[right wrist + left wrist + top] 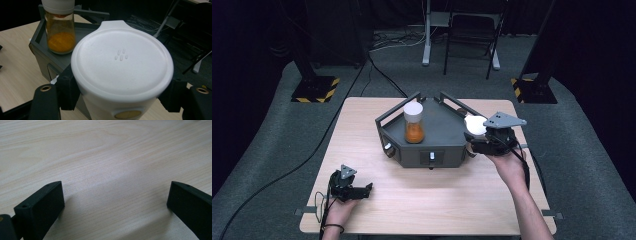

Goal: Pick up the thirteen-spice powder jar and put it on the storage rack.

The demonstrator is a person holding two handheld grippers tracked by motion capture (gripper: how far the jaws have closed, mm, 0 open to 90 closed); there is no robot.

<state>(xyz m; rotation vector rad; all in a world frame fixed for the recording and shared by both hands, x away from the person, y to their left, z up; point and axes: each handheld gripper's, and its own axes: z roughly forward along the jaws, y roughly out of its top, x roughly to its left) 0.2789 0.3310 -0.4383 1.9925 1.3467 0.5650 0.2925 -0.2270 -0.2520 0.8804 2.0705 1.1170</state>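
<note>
A dark grey tray (444, 137) with rails stands at the table's far middle. On its left part stands a glass jar of orange powder (414, 125) with a white cap, upright; the right gripper view has the same jar (60, 30) at upper left. My right gripper (474, 136) hovers at the tray's right edge, shut on a white-lidded jar (475, 125). From the right gripper (120, 93) I look down on that jar's round white lid (122, 60), with a jaw pressed against each side. My left gripper (366, 190) rests low near the front left, open and holding nothing (115, 205).
The light wooden table (362, 130) has bare room in front of and left of the tray. Small knobs (431, 157) sit on the tray's front wall. Beyond the table are a chair (472, 35), a stand leg, striped floor bases (314, 89) and cables.
</note>
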